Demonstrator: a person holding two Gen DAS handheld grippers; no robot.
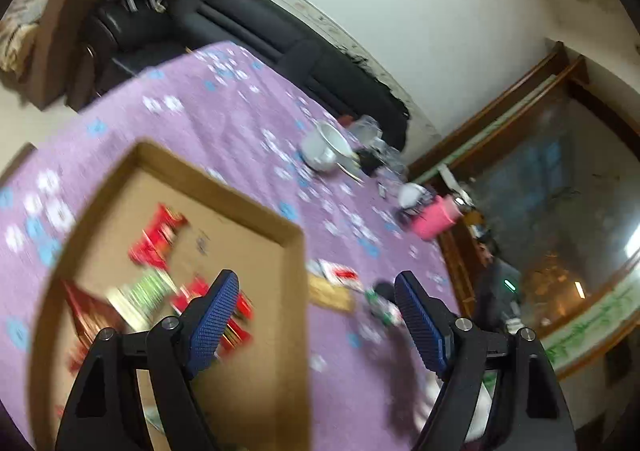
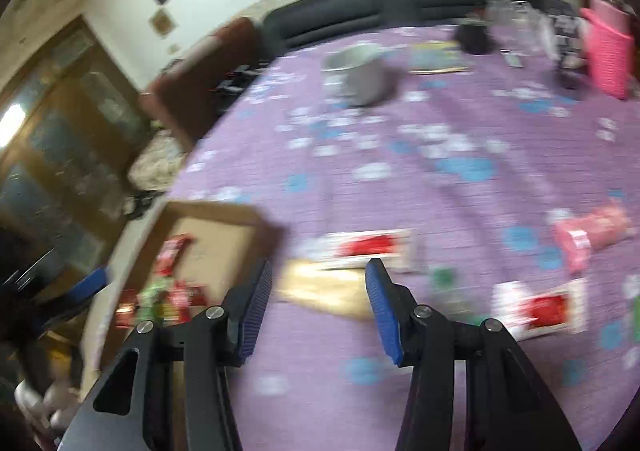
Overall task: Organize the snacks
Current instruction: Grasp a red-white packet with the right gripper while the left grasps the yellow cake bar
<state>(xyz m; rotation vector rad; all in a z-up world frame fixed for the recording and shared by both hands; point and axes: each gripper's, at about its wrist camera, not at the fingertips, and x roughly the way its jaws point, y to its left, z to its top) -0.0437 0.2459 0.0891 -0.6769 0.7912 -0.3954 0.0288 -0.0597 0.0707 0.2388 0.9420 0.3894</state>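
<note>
- My left tool (image 1: pixel 316 293) hangs over the right rim of the cardboard box (image 1: pixel 296 291), its blue pads (image 1: pixel 214 315) spread wide with nothing between them.
- In the left wrist view the box fills the 7 to 9 o'clock part of the picture and sits on the purple flowered worktop (image 1: pixel 224 119).
- Inside the box I see red snack packets (image 1: pixel 158 239) toward 10 o'clock of its floor, a green-and-white packet (image 1: pixel 140 293) below them, and more red wrappers partly hidden behind my left pad. All of it is smeared by blur, so I cannot read any labels.
- Just outside the box, at about 5 o'clock in that view, a red-and-white packet (image 1: pixel 336 275) and a tan flat packet (image 1: pixel 332 295) lie on the cloth between my pads.
- My right tool (image 2: pixel 320 283) is also parted, less widely, and pinches nothing.
- In the right wrist view the tan packet (image 2: pixel 328 287) lies straight ahead of the fingers, touching the red-and-white packet (image 2: pixel 368 247) beyond it.
- A second red-and-white packet (image 2: pixel 540 307) lies at 4 o'clock, and a pink packet (image 2: pixel 592 235) at 3 o'clock, well apart from the box (image 2: pixel 216 211), which sits at 9 o'clock.
- Far across the worktop stand a metal cup (image 2: pixel 360 75) at 12 o'clock and a pink basket (image 2: pixel 608 51) at 2 o'clock.
</note>
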